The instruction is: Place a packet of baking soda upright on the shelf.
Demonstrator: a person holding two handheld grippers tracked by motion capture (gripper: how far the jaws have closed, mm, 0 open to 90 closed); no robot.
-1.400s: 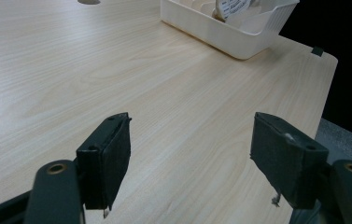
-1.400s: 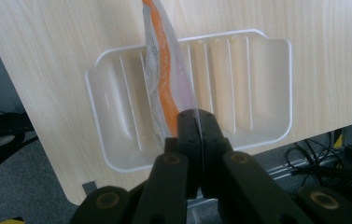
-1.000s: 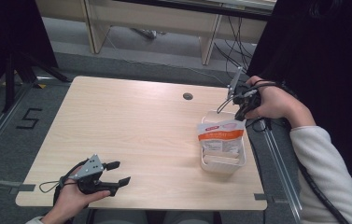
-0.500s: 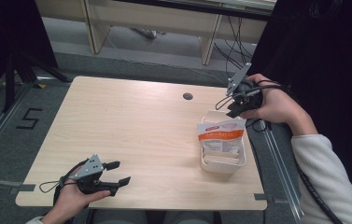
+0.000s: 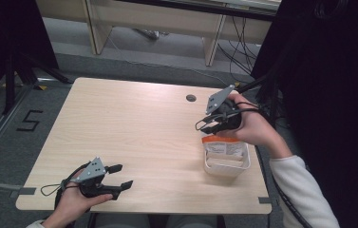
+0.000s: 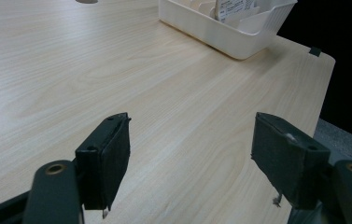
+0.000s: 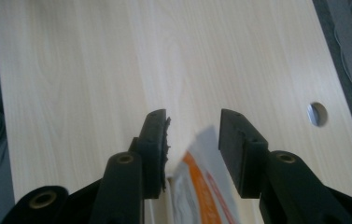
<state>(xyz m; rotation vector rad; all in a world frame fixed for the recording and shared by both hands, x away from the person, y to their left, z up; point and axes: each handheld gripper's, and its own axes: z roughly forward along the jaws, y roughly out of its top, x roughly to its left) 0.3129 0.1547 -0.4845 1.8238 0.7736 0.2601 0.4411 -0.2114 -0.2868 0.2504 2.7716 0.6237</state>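
A white basket (image 5: 227,166) stands near the table's right edge with an orange-and-white packet (image 5: 222,146) upright in it. My right gripper (image 5: 204,127) hovers just above the packet's top, pointing left over the table. Its jaws have just been opening and nothing is pressed between them. In the right gripper view the packet (image 7: 201,186) shows blurred below the gap of the right gripper (image 7: 193,135), apart from both pads. My left gripper (image 5: 124,175) rests open at the table's front left. In the left gripper view the gripper (image 6: 190,154) faces bare wood, with the basket (image 6: 220,32) far ahead.
The light wooden table (image 5: 138,133) has a round cable hole (image 5: 191,98) at the back, behind the right hand. A "5" (image 5: 28,120) is marked on the floor at the left. Desks and cables stand beyond the table's far edge.
The right hand has come down and toward the front, from behind the basket to just over the packet, and its jaws have opened. The left gripper has stayed put.
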